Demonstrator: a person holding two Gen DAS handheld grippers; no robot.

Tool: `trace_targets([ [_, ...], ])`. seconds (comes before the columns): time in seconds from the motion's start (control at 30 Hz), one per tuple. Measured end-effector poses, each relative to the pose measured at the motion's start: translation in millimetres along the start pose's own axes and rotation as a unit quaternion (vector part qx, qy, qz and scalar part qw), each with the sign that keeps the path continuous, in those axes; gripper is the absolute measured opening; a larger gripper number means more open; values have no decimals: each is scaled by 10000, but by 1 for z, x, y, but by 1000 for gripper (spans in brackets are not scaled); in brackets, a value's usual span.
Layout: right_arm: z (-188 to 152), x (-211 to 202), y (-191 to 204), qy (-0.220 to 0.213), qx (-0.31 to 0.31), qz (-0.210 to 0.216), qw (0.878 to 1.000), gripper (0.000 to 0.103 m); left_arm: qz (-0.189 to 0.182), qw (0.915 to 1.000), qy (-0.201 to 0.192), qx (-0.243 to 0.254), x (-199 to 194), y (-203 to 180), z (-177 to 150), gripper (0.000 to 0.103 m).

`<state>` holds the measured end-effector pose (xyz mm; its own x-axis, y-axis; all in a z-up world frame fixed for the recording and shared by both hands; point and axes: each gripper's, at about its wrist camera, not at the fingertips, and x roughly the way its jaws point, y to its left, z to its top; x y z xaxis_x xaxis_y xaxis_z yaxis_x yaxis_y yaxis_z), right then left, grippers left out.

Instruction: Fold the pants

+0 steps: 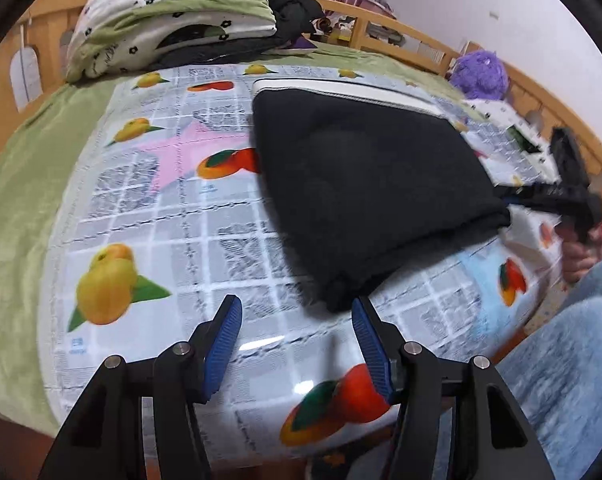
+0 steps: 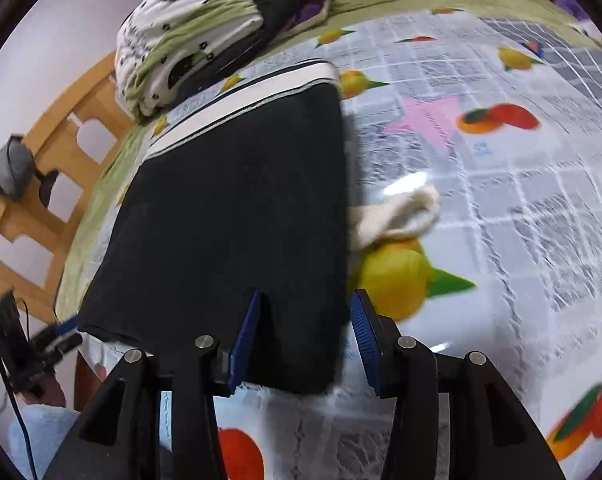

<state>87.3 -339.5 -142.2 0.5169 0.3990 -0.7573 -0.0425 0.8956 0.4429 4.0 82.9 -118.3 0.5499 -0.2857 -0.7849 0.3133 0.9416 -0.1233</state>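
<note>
Black pants [image 1: 361, 176] lie folded into a compact block on the fruit-print tablecloth [image 1: 181, 220], with the white striped waistband [image 1: 341, 90] at the far end. My left gripper [image 1: 297, 316] hovers open over the cloth, its right pad just beside the pants' near corner, nothing between the pads. In the right wrist view the pants [image 2: 237, 208] fill the middle. My right gripper [image 2: 305, 312] stands open over their near right corner, the left pad above the fabric and the right pad off its edge. A cream scrap of fabric [image 2: 397, 216] sticks out from the pants' right side.
A rolled green-and-white quilt [image 1: 173, 20] and dark clothes are piled at the far end of the bed. A purple plush [image 1: 481, 74] sits at the back right. Wooden bed rails [image 2: 41, 200] run around the edge. The person's jeans-clad legs [image 1: 561, 360] are at the lower right.
</note>
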Motion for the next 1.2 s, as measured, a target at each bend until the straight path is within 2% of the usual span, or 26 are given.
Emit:
trace_targets([
  [0.07,1,-5,-3,-50,133,39,9999,46,146,9998,24,100,3,-3,1,53],
  [0.17,-1,-5,-1,-4,118,54,9999,46,58,9998,15,206,10,-10,6,45],
  [0.2,-1,-2,1,46,75,29,10000,46,91,9995,31,298,16,-16,10,36],
  [0.23,-1,0,2,102,72,39,9999,46,159,9991,47,380,20,-21,10,20],
  [0.27,-1,1,1,142,86,61,9998,46,277,9983,95,501,28,-27,14,12],
  [0.3,-1,3,0,181,109,91,9997,46,351,9983,-4,456,27,-28,15,9],
  [0.33,0,3,0,183,119,95,9997,46,377,9985,-252,314,20,-25,17,9],
  [0.4,0,-3,-1,80,109,90,9999,46,119,9981,-611,0,2,-14,15,9],
  [0.43,0,-6,-1,26,106,109,9999,46,36,9985,-531,-104,3,-9,11,9],
  [0.5,1,-10,-3,-21,101,172,9998,46,117,9999,-126,-9,19,-10,-2,9],
  [0.6,6,-9,-4,69,-23,117,9999,46,186,9993,-51,335,19,-15,-22,12],
  [0.67,9,-12,-1,45,-196,92,9998,46,73,9996,-93,253,8,-11,-26,25],
  [0.7,12,-16,2,-9,-304,105,9995,46,66,9997,-165,174,2,-8,-25,35],
  [0.73,15,-20,5,-81,-396,125,9991,46,118,9996,-257,93,-5,-4,-23,40],
  [0.8,23,-26,13,-238,-560,168,9980,46,161,9989,-426,-83,-15,4,-12,40],
  [0.87,30,-27,22,-335,-682,236,9968,46,60,9981,-553,-253,-16,5,15,40],
  [0.97,38,-18,40,-404,-992,344,9937,46,-226,9974,-657,-166,-3,-12,54,40],
  [1.07,37,2,48,-122,-1282,309,9912,46,-373,9982,-446,-174,26,-27,79,42],
  [1.13,29,23,46,280,-1390,149,9898,46,-313,9994,-93,-136,50,-32,76,42],
  [1.2,23,26,43,363,-1576,64,9868,46,-209,9998,-75,14,57,-36,62,44],
])
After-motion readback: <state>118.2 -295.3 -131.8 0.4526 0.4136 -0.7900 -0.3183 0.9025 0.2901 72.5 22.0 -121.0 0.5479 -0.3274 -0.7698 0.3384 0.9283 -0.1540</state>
